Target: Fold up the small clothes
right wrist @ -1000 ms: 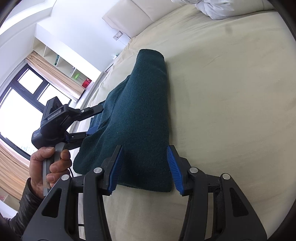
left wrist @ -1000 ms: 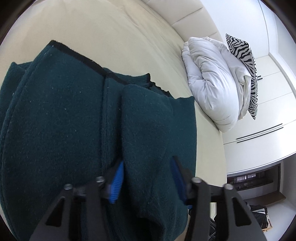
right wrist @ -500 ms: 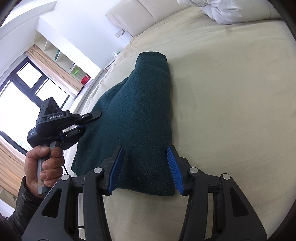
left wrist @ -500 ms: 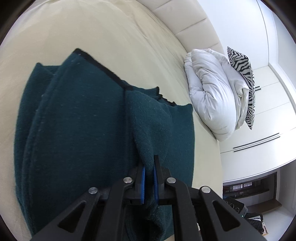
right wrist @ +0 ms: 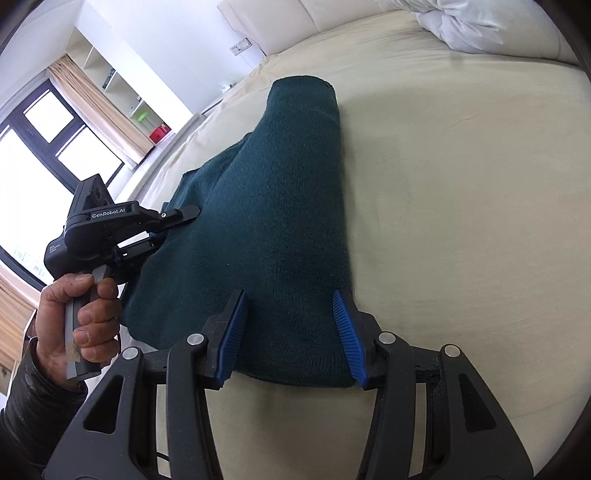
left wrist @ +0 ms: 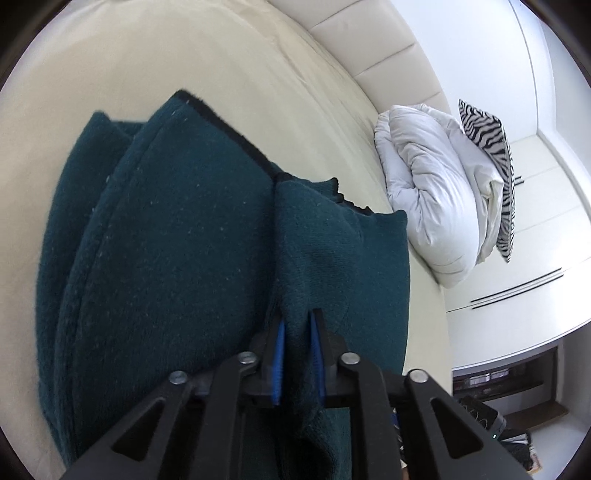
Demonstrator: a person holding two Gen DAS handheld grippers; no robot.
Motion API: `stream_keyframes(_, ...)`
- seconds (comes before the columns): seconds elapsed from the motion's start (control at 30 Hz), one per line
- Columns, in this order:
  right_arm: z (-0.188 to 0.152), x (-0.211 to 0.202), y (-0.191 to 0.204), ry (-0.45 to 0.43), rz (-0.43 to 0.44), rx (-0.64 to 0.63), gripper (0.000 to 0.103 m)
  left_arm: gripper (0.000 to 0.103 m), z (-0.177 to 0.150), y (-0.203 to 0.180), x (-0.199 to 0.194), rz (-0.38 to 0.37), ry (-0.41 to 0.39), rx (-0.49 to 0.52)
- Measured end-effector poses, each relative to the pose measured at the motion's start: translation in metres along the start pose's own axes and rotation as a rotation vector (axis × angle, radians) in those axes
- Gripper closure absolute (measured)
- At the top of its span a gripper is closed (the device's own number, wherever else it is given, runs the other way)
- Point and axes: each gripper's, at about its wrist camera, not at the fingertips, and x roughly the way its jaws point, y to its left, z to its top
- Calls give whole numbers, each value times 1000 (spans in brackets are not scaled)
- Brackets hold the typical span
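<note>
Where our two views meet: we see a dark green sweater (right wrist: 280, 206) lying partly folded on a cream bed (right wrist: 461, 221)
Left claw (left wrist: 296, 354): we have its blue pads nearly together, pinching a raised ridge of the sweater (left wrist: 184, 258) between them
Left claw from the right view (right wrist: 159, 229): it sits at the sweater's left edge, its handle gripped in our left hand (right wrist: 85, 321)
Right claw (right wrist: 291, 332): we hold it wide open with nothing between the pads, which straddle the near end of the sweater; whether they touch the knit we cannot tell
Sweater layers: in the left view we count several stacked folds, with a black-trimmed edge on the far side
Sweater shape: in the right view a narrow folded part runs away from us toward the headboard (right wrist: 295, 26)
Duvet (left wrist: 432, 206): white, bunched at the head of the bed, well apart from the sweater
Pillow (left wrist: 491, 162): zebra-striped, leaning just behind the duvet
Window (right wrist: 40, 147): at left, with beige curtains
</note>
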Motion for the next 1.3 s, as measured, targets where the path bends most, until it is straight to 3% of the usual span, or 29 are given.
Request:
stream_keyframes(0.03,1,2,-2,3,2,3,56,49,1,-4,-4,38,-9,8)
stream_keyframes(0.1,2,4,-5,6,4,17,56,37,4,-9,-12,17,-38,15)
stream_keyframes(0.2,3,4,-4,3,9,22,56,35,8,-12,-13,11,-38,23)
stream_keyframes(0.27,3,7,-1,3,8,18,56,39,7,-11,0,-12,22,19)
stream_keyframes(0.37,3,7,-2,4,12,25,56,43,8,-7,11,-22,47,2)
stream_keyframes(0.47,4,7,-1,5,14,23,56,52,12,-2,12,-49,52,-53)
stream_keyframes(0.53,4,7,-1,6,14,21,56,64,12,-4,12,-69,68,-58)
stream_keyframes(0.8,4,10,1,0,12,24,56,65,3,-21,24,-57,144,19)
stream_keyframes(0.93,5,10,1,4,15,23,56,70,2,-16,20,-62,128,-6)
stream_keyframes(1.03,4,11,1,0,15,24,56,71,3,-20,19,-58,127,23)
stream_keyframes(1.2,4,11,1,1,17,32,56,84,0,-27,23,-93,132,38)
stream_keyframes(1.3,3,12,1,5,12,33,56,85,1,-35,21,-110,130,67)
